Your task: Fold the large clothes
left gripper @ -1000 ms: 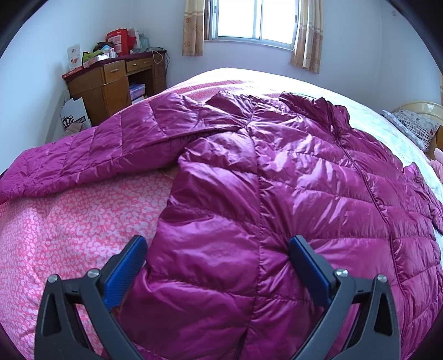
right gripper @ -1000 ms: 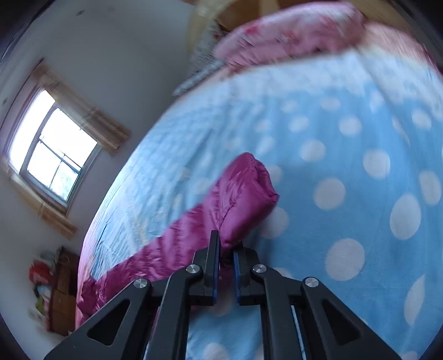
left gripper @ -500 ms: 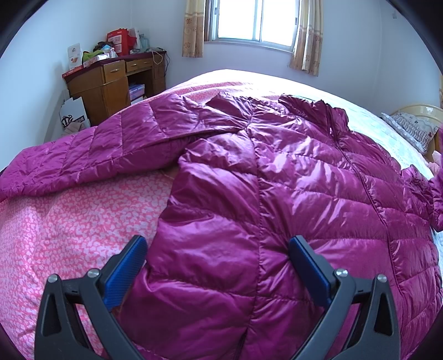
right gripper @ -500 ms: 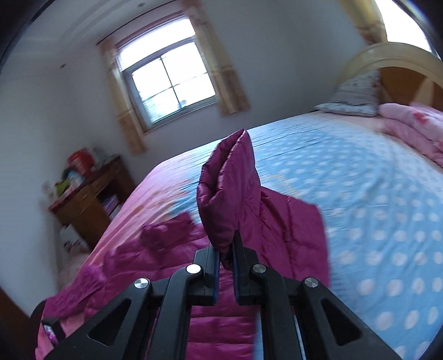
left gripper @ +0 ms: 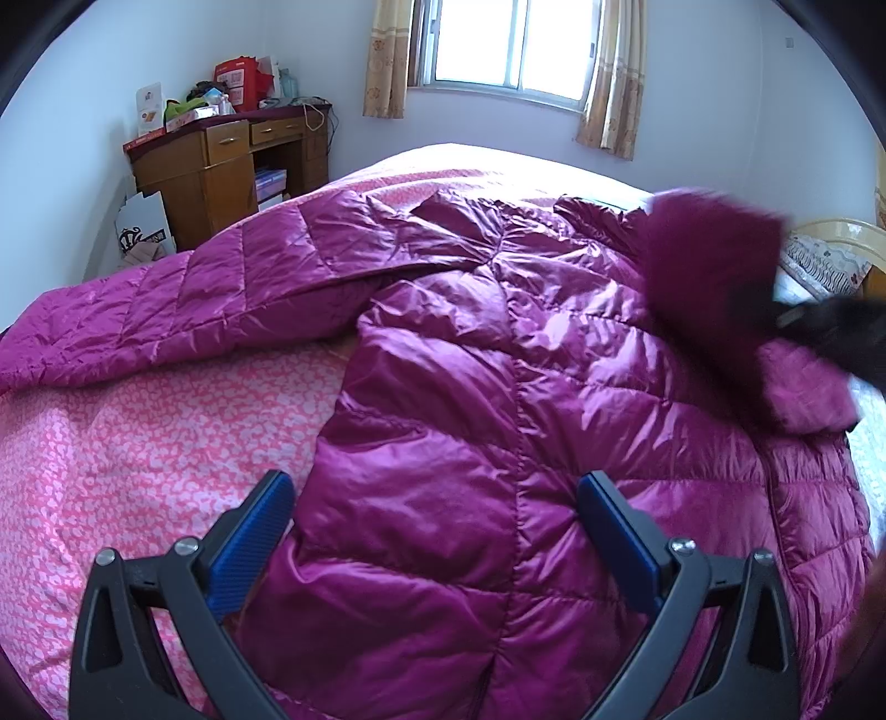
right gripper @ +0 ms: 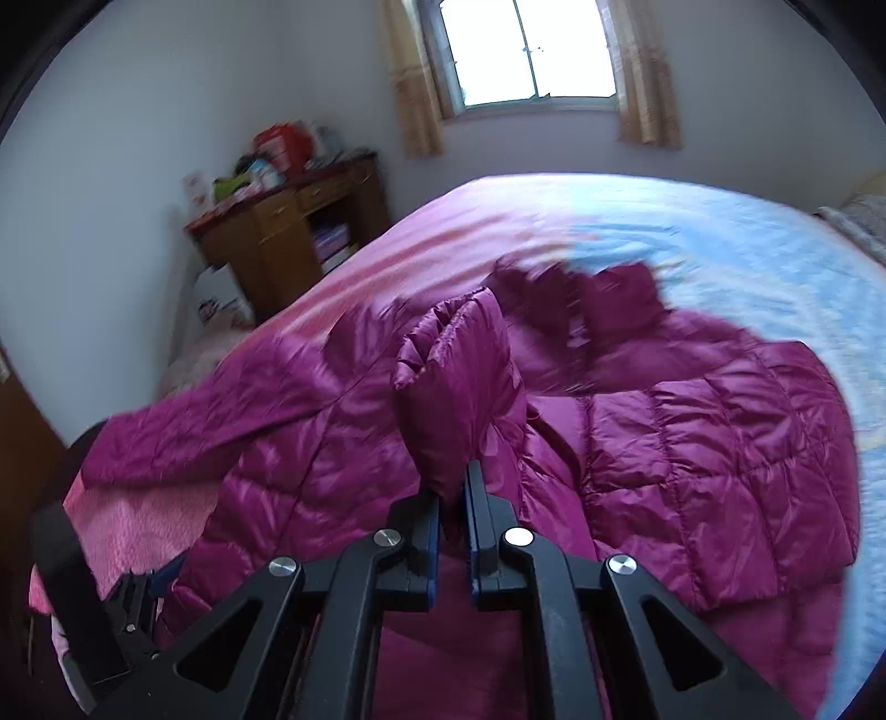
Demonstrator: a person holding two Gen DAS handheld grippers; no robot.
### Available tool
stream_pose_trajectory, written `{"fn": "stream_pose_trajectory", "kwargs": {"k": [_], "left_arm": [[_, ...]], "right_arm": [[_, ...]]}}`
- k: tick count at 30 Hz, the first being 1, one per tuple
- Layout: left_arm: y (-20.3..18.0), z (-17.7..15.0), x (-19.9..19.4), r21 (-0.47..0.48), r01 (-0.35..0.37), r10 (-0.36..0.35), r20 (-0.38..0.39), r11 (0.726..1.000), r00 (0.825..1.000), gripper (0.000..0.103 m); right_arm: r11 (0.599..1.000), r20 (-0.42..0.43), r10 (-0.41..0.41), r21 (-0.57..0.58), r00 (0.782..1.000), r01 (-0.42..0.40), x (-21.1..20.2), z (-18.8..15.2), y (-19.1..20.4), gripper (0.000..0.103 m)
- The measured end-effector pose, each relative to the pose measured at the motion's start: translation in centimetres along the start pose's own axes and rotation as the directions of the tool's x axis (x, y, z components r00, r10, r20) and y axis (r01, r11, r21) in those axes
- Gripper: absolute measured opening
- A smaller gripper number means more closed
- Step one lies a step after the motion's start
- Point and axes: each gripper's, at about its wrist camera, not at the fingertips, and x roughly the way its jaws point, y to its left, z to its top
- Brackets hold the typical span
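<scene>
A large magenta quilted puffer jacket (left gripper: pixel 498 387) lies spread over the bed, one sleeve (left gripper: pixel 166 310) stretched out to the left. My left gripper (left gripper: pixel 437 515) stands open low over the jacket's hem, its blue pads (left gripper: pixel 260 526) wide apart on either side of the fabric. My right gripper (right gripper: pixel 453 498) is shut on the cuff end of the other sleeve (right gripper: pixel 459 387), which stands up from its pads above the jacket's body (right gripper: pixel 692 459). In the left wrist view that lifted sleeve (left gripper: pixel 714 260) shows blurred at the right, with the right gripper dark behind it.
The bed has a pink patterned cover (left gripper: pixel 138 443) at the near left and a blue dotted blanket (right gripper: pixel 747 249) towards the headboard. A wooden desk (left gripper: pixel 221 166) piled with boxes stands in the far left corner. A window (left gripper: pixel 509 44) with curtains is in the far wall. A pillow (left gripper: pixel 825 266) lies at the right.
My right gripper has swung the held sleeve from out over the blue blanket up and across onto the jacket's body, rolling as it went. The left gripper has stayed still and open.
</scene>
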Motion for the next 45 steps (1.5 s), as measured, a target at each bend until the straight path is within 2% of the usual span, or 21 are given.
{"fn": "stream_pose_trajectory", "kwargs": {"k": [2,5,7,9,11,14,17,19,20,21,22,24,27,29,31,33,37,38,41,43,45], "left_arm": [[0.1,-0.1,-0.1,-0.002,0.004,-0.004,0.002,1.000,1.000,0.103],[0.2,-0.1,-0.2,-0.005,0.011,-0.011,0.006,1.000,1.000,0.103],[0.3,-0.1,-0.2,-0.005,0.013,-0.013,0.008,1.000,1.000,0.103],[0.3,-0.2,-0.2,-0.005,0.014,-0.014,0.009,1.000,1.000,0.103],[0.3,-0.2,-0.2,-0.005,0.014,-0.014,0.009,1.000,1.000,0.103],[0.3,-0.2,-0.2,-0.005,0.014,-0.013,0.008,1.000,1.000,0.103],[0.3,-0.2,-0.2,-0.005,0.014,-0.014,0.009,1.000,1.000,0.103],[0.3,-0.2,-0.2,-0.004,0.013,-0.013,0.008,1.000,1.000,0.103],[0.3,-0.2,-0.2,-0.004,0.013,-0.013,0.008,1.000,1.000,0.103],[0.4,-0.3,-0.2,-0.003,0.012,-0.012,0.008,1.000,1.000,0.103],[0.4,-0.3,-0.2,-0.004,0.012,-0.012,0.008,1.000,1.000,0.103],[0.4,-0.3,-0.2,-0.003,0.011,-0.011,0.008,1.000,1.000,0.103],[0.3,-0.3,-0.2,0.001,0.005,-0.005,0.008,1.000,1.000,0.103],[0.2,-0.2,-0.2,0.005,-0.001,0.000,0.005,1.000,1.000,0.103],[0.1,-0.2,-0.1,0.009,-0.007,0.006,0.001,1.000,1.000,0.103],[-0.1,-0.2,0.0,0.014,-0.014,0.014,-0.003,1.000,1.000,0.103],[-0.3,-0.1,0.1,0.023,-0.031,0.031,-0.014,0.999,0.999,0.103],[-0.3,-0.1,0.1,0.024,-0.033,0.033,-0.018,0.999,0.999,0.103],[0.0,0.2,-0.2,0.019,-0.050,0.051,-0.043,0.999,0.998,0.103],[0.9,0.7,-0.9,-0.013,-0.085,0.084,-0.055,0.996,0.995,0.103],[3.7,1.6,-2.6,-0.114,-0.111,0.109,-0.023,0.987,0.994,0.103]], "right_arm": [[1.000,-0.020,0.019,-0.019,1.000,-0.019,1.8,-0.6,0.5,0.008],[0.994,-0.077,0.110,0.032,0.991,-0.108,4.5,-0.8,0.2,0.009],[0.980,-0.115,0.190,0.081,0.975,-0.181,5.8,-0.9,0.1,0.024],[0.953,-0.131,0.293,0.118,0.947,-0.278,6.5,-1.2,-0.2,0.066],[0.932,-0.110,0.350,0.139,0.930,-0.335,6.7,-1.3,0.2,0.076],[0.923,-0.087,0.366,0.165,0.927,-0.349,6.3,-1.0,0.2,0.076],[0.928,0.013,0.342,0.151,0.940,-0.340,3.4,-0.2,-0.4,0.076],[0.957,0.057,0.254,0.133,0.966,-0.259,1.2,0.5,-1.8,0.068],[0.968,0.072,0.201,0.138,0.977,-0.210,0.3,1.0,-3.0,0.058],[0.977,0.085,0.132,0.157,0.988,-0.144,-0.8,1.3,-4.8,0.053],[0.980,0.088,0.062,0.181,0.994,-0.077,-1.6,1.5,-6.5,0.052],[0.968,0.080,-0.063,0.249,0.995,0.041,-2.9,1.6,-10.6,0.046],[0.921,0.059,-0.165,0.367,0.985,0.133,-4.0,0.2,-16.5,0.046],[0.905,0.011,-0.161,0.401,0.987,0.144,-3.2,-1.0,-18.9,0.046],[0.891,-0.033,-0.110,0.440,0.993,0.113,-1.3,-2.7,-20.1,0.046],[0.911,-0.006,-0.124,0.397,0.992,0.116,-0.2,-3.8,-19.4,0.046],[0.930,-0.027,-0.178,0.323,0.984,0.177,0.2,-3.2,-17.8,0.053],[0.933,-0.023,-0.170,0.319,0.985,0.168,0.2,-3.2,-17.7,0.057],[0.929,0.002,-0.140,0.345,0.990,0.130,-0.9,-3.8,-19.1,0.057],[0.923,0.022,-0.114,0.371,0.993,0.098,-1.1,-4.3,-19.6,0.057],[0.918,0.037,-0.099,0.389,0.994,0.077,-1.6,-4.5,-19.9,0.057]]}}
